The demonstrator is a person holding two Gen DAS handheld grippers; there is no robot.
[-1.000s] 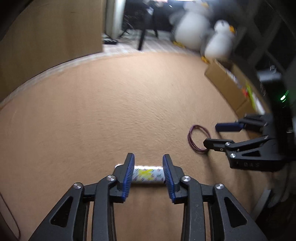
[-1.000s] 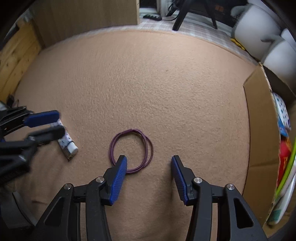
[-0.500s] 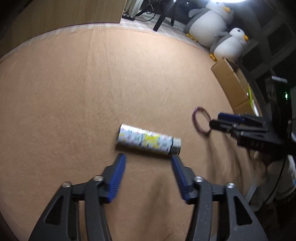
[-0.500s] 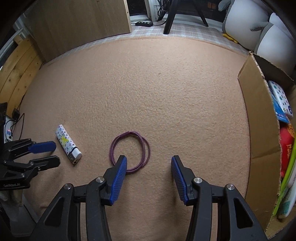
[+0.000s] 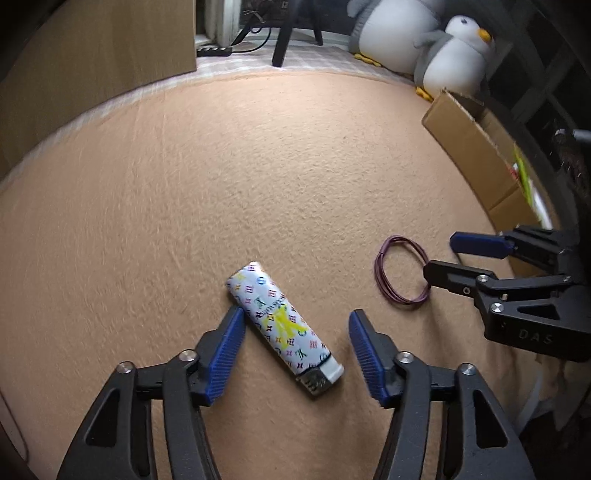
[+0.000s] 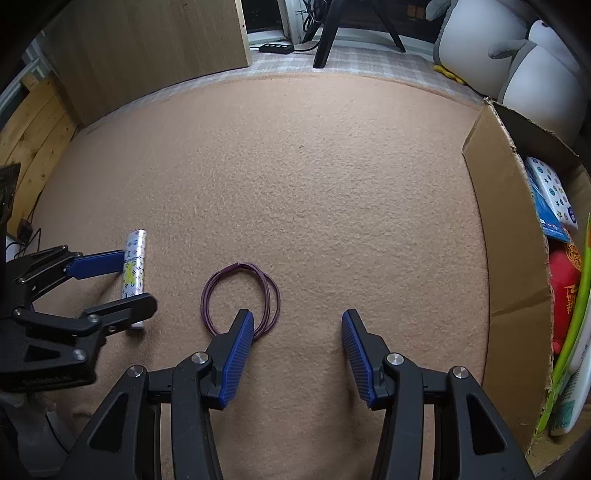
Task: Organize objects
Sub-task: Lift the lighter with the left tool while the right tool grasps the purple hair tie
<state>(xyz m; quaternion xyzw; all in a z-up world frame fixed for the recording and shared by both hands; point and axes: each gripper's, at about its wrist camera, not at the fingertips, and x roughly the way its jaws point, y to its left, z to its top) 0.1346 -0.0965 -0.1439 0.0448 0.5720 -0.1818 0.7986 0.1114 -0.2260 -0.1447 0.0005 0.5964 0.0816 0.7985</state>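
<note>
A white patterned lighter (image 5: 282,326) lies diagonally on the tan carpet. My left gripper (image 5: 295,339) is open, its fingers on either side of the lighter, the left pad close to its side. The lighter also shows in the right wrist view (image 6: 133,266), partly hidden by the left gripper (image 6: 114,284). A purple wire loop (image 6: 240,297) lies on the carpet just ahead of my right gripper (image 6: 297,343), which is open and empty; its left finger overlaps the loop's near edge. The loop (image 5: 400,275) and right gripper (image 5: 439,258) show at the right of the left wrist view.
An open cardboard box (image 6: 506,236) holding several packages stands at the right; it also shows in the left wrist view (image 5: 476,155). Two penguin plush toys (image 5: 424,48) sit beyond the carpet. A wooden panel (image 6: 147,48) and chair legs (image 6: 328,33) stand at the back.
My left gripper opened and let go of the lighter, which now lies diagonally between its fingers. The right gripper stays open by the wire loop.
</note>
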